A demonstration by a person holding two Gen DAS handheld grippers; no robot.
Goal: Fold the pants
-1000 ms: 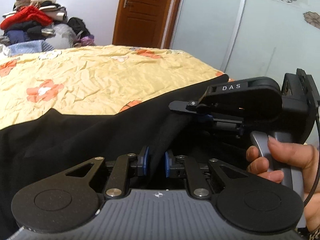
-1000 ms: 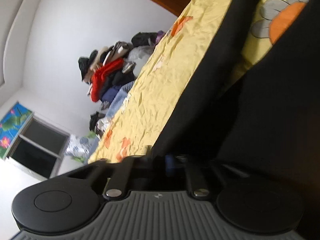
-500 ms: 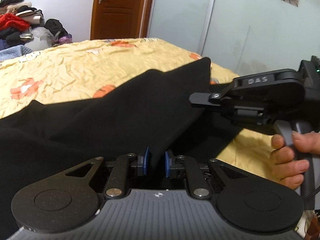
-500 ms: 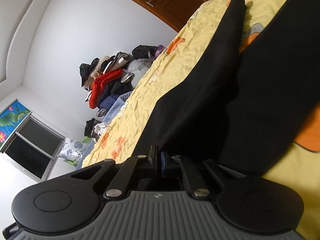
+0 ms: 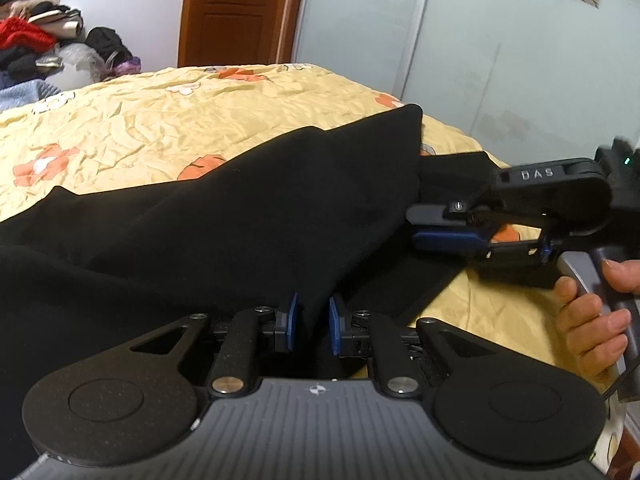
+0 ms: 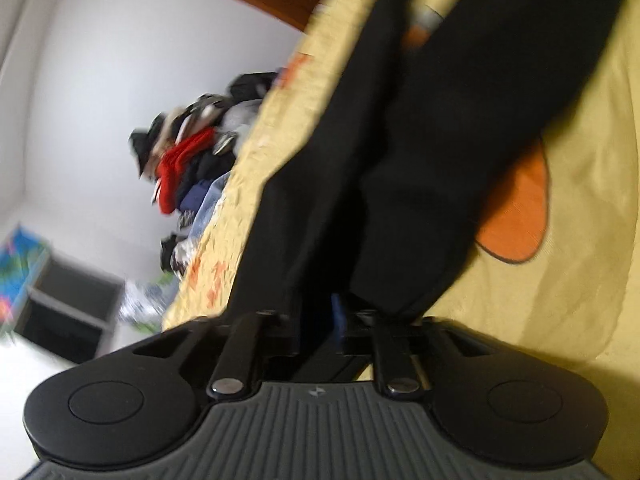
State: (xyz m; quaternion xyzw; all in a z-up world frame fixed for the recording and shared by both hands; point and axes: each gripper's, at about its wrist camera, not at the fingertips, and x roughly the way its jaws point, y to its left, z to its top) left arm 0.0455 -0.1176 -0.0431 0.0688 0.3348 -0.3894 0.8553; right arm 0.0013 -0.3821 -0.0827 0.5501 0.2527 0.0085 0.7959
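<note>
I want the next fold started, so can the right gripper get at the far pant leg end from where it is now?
Probably yes: the right gripper sits beside the leg end of the pants, nothing between them, jaws opening.

black pants [image 5: 224, 216] on yellow bedspread [image 5: 168, 120]; left gripper [image 5: 312, 326] jaws opening, fabric btwn; right gripper [image 5: 452, 226] alongside.

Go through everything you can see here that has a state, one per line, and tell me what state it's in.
Black fabric pants: spread across the bed, one leg folded over, unfinished.
Yellow floral bedspread: wrinkled, partly covered by the pants.
Left tool: jaws opening, black cloth between them.
Right tool: jaws opening, at the pants' edge.
Brown wooden door: closed.
Pile of mixed clothes: heaped, unfolded.
</note>
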